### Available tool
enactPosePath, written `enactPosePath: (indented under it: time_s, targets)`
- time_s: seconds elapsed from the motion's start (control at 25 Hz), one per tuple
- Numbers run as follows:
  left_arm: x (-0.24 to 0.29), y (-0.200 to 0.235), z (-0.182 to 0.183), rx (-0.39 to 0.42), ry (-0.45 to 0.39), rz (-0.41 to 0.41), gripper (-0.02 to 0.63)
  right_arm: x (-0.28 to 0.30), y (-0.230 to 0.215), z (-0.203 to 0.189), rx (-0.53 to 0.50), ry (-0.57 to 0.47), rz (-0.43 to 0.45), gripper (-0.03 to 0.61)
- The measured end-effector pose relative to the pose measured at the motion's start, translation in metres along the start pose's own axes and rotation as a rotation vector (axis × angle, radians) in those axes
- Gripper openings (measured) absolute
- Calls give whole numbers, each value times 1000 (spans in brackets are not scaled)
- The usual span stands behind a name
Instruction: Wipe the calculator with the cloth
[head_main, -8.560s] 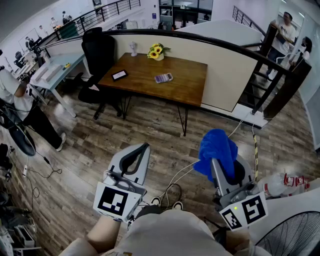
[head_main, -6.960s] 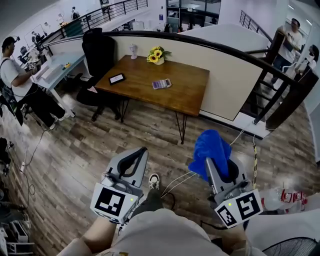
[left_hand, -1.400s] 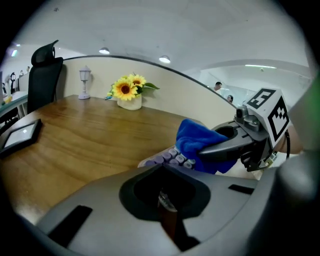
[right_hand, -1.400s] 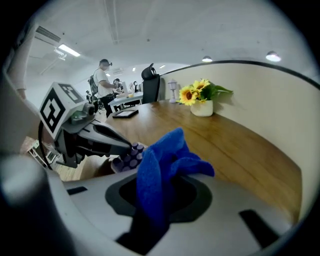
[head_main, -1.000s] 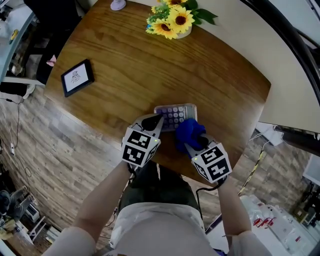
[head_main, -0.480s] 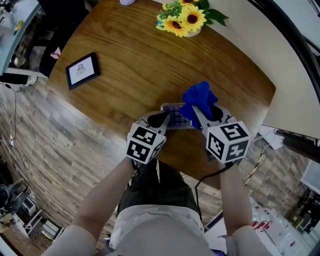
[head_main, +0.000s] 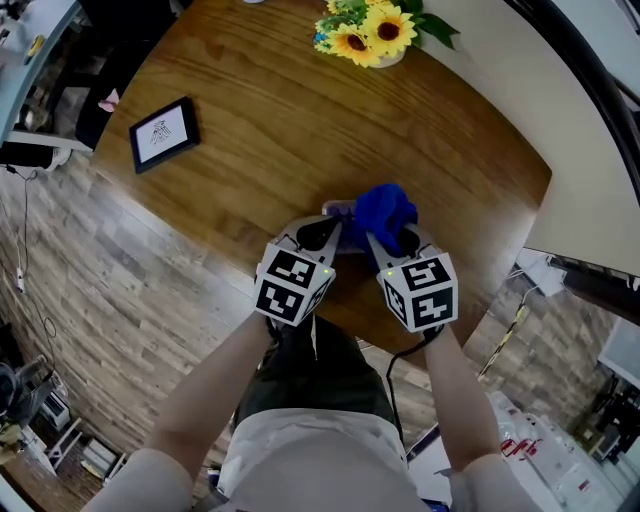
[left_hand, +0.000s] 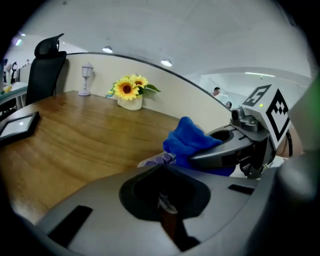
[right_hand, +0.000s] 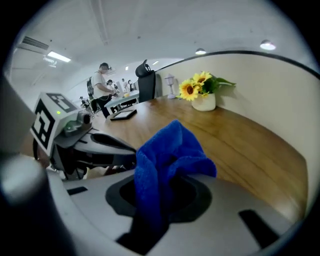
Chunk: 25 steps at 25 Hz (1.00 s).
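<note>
The left gripper (left_hand: 161, 170) pinches the grey, lilac-keyed calculator (left_hand: 156, 160) near the wooden table's (head_main: 250, 140) front edge. The right gripper (right_hand: 167, 186) clamps the blue fluffy cloth (right_hand: 170, 147) over it. I advise light, flat strokes while the left holds firm.

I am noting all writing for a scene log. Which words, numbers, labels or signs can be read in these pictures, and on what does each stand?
No text can be read.
Calculator: mostly covered by the cloth; visible keys too small to read.
Black-framed tablet: a dark drawing, too small to read.
Cubes on the left gripper and right gripper: black-and-white square patterns, no letters.
</note>
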<state>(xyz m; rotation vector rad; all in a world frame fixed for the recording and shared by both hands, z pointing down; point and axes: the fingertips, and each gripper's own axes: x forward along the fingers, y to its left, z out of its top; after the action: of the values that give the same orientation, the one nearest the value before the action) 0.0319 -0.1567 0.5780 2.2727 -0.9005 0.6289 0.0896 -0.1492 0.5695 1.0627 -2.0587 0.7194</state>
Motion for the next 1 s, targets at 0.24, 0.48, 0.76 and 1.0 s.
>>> enactPosePath:
  time_s: [0.24,0.48,0.76,1.0]
  targets:
    - [0,-1,0,5,9,-8,2,-20,14,-34,-15,75,55,103]
    - [1,-2,0,-14,4,-12,2,-40,26,-52,87,133,148,101]
    - [-7,-4,-3,-97,-1,-40,2,-36,-3,31,128,-90,46,106]
    - [-7,-3,-4,-119,-15,-33,2,9,-1,44,101,-60,10,107]
